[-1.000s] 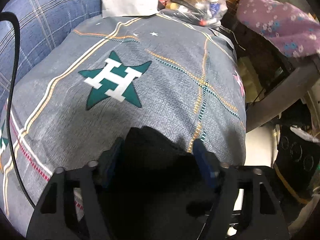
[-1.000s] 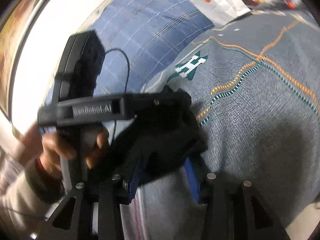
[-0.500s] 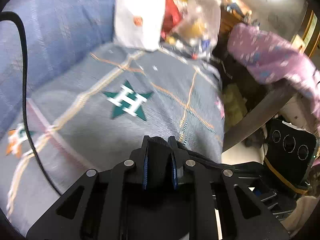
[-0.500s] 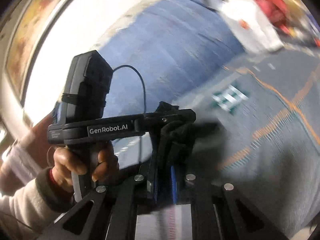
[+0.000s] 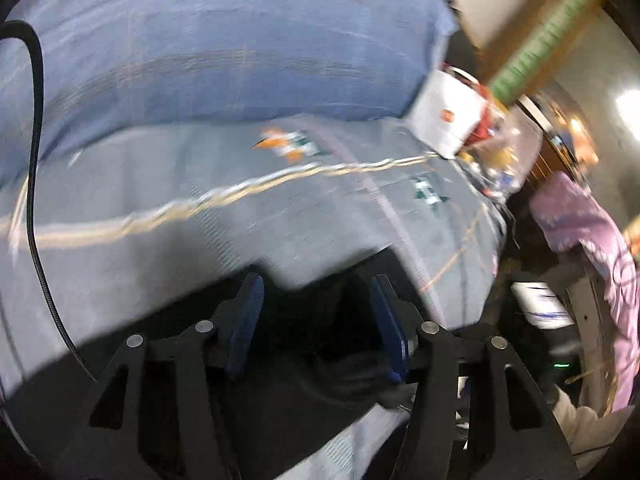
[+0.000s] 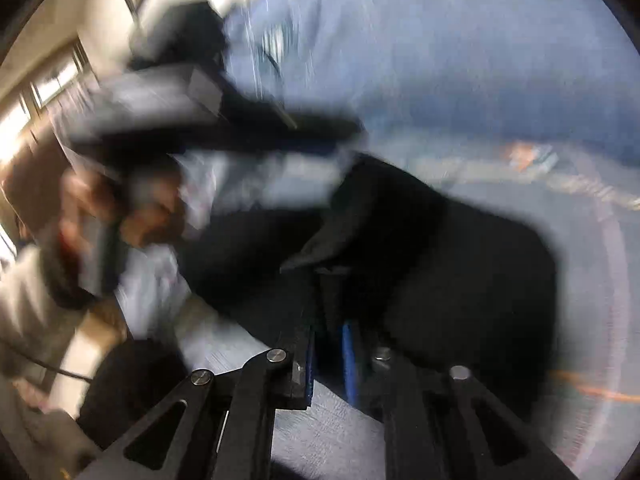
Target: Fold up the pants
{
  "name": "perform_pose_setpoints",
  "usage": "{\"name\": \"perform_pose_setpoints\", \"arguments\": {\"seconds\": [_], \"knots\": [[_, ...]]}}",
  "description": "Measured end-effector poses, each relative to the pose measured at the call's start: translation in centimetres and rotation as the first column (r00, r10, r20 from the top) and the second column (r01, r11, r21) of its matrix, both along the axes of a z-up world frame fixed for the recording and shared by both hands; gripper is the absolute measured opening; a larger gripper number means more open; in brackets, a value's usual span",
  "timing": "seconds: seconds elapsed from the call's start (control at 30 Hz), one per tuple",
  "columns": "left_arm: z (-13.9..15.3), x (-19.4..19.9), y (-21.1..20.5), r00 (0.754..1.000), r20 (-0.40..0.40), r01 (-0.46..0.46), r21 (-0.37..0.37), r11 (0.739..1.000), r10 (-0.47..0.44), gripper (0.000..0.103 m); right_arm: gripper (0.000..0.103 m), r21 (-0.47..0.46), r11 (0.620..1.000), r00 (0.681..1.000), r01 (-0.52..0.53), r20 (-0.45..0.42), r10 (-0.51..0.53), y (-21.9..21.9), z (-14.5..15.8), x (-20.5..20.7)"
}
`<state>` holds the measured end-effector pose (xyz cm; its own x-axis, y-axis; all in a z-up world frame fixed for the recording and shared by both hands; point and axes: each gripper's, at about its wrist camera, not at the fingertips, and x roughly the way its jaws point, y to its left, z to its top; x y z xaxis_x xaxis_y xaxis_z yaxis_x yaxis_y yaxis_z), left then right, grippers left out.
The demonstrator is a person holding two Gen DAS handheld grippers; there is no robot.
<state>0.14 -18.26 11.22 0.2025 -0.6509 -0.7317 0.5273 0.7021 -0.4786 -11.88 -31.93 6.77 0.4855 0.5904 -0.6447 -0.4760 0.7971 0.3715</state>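
Observation:
The black pants (image 6: 440,256) lie on the grey star-patterned bedspread (image 5: 200,184). In the left wrist view the pants (image 5: 320,344) lie dark under and between the open left gripper (image 5: 316,304); its blue pads (image 5: 246,316) stand wide apart. In the right wrist view, blurred by motion, my right gripper (image 6: 330,344) is shut on a fold of the pants, which spread to the right. The left gripper body (image 6: 208,128) and the hand holding it show at the upper left of that view.
A blue checked cushion (image 5: 220,48) backs the bed. A white paper bag (image 5: 448,116) and plastic bags with clutter (image 5: 496,160) sit at the far end. A purple floral cloth (image 5: 592,240) hangs at the right, beyond the bed's edge. A black cable (image 5: 36,160) runs down the left.
The left gripper, shut on the pants half a second ago, has opened. Both grippers have swung fast to the left along the bed. The right gripper stays shut on the pants.

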Motion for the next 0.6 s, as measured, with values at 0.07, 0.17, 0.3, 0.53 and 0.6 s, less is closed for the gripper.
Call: {"name": "perform_pose_setpoints", "arguments": {"seconds": [0.07,0.17,0.3,0.53,0.6], "knots": [[-0.5,-0.7,1.3,1.0,-0.009,-0.015,0.0,1.0,0.015,0.054,0.018,0.035,0.999,1.0,-0.012,-0.003,0.013,0.3,-0.4,0.4],[-1.1,-2.0,2.1,1.0,-0.02,-0.005,-0.011,1.0,0.005,0.059,0.033,0.17,0.985,0.999,-0.031,-0.016,0.034,-1.4,1.0,0.0],[-2.2,-4.0,1.2,0.999,-0.043,0.032,-0.012,0.999,-0.033,0.064,0.035,0.214,0.976,0.998,0.046,0.037,-0.056,-4.2,3.0,-0.9],[-3.8,-5.3,-1.3,0.998,-0.047,0.04,0.087,0.995,-0.036,0.064,0.032,0.109,0.988,0.991,0.109,0.068,-0.117,-3.6,4.1,1.8],[-4.5,-5.3,-1.7,0.997,-0.065,0.043,0.115,0.992,-0.035,0.064,0.029,0.015,0.994,0.991,0.112,0.068,-0.112,-2.3,3.7,3.1]]}}
